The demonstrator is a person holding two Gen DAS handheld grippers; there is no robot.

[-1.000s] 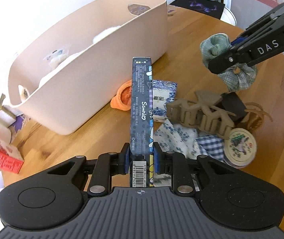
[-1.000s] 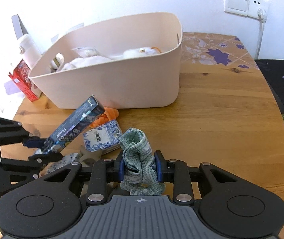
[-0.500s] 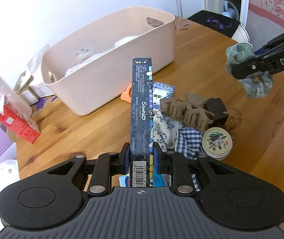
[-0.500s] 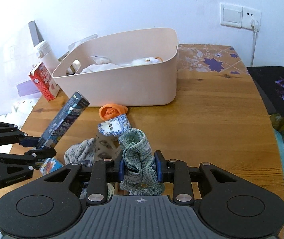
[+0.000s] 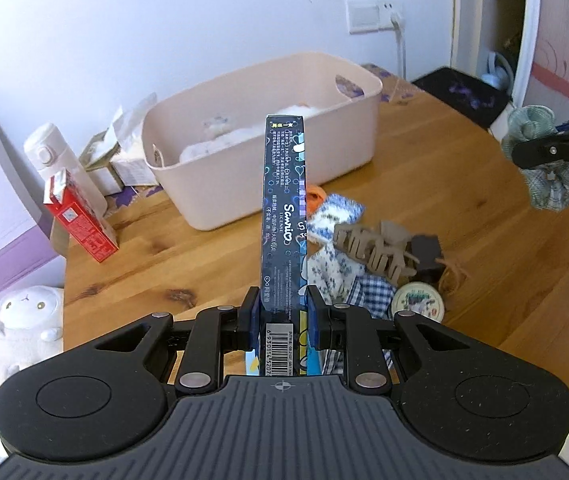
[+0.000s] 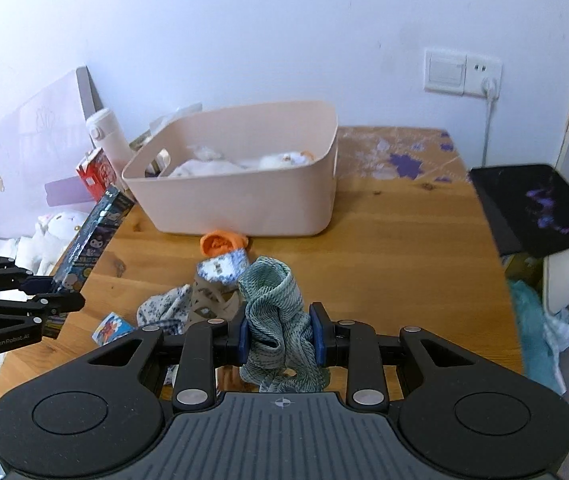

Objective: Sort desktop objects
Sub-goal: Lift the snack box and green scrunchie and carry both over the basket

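Note:
My left gripper (image 5: pixel 283 322) is shut on a long dark Sanrio box (image 5: pixel 284 208), held upright above the wooden table (image 5: pixel 204 264); the box also shows in the right wrist view (image 6: pixel 92 240). My right gripper (image 6: pixel 283 338) is shut on a green scrunchie (image 6: pixel 276 312), seen at the right in the left wrist view (image 5: pixel 544 160). A pink bin (image 6: pixel 244 184) with white items stands at the table's back. Between the grippers lies a pile: beige hair claw (image 5: pixel 372 250), blue-white scrunchies (image 5: pixel 336 212), orange item (image 6: pixel 220 242), round tin (image 5: pixel 416 304).
A red carton (image 5: pixel 80 216) and a white bottle (image 5: pixel 56 160) stand left of the bin. A black pad (image 6: pixel 536 204) lies at the table's right edge. A plush toy (image 5: pixel 24 320) sits beyond the left edge. A wall socket (image 6: pixel 464 72) is behind.
Both grippers have risen and pulled back from the table with their objects still held. The bin and the pile now look smaller and farther away.

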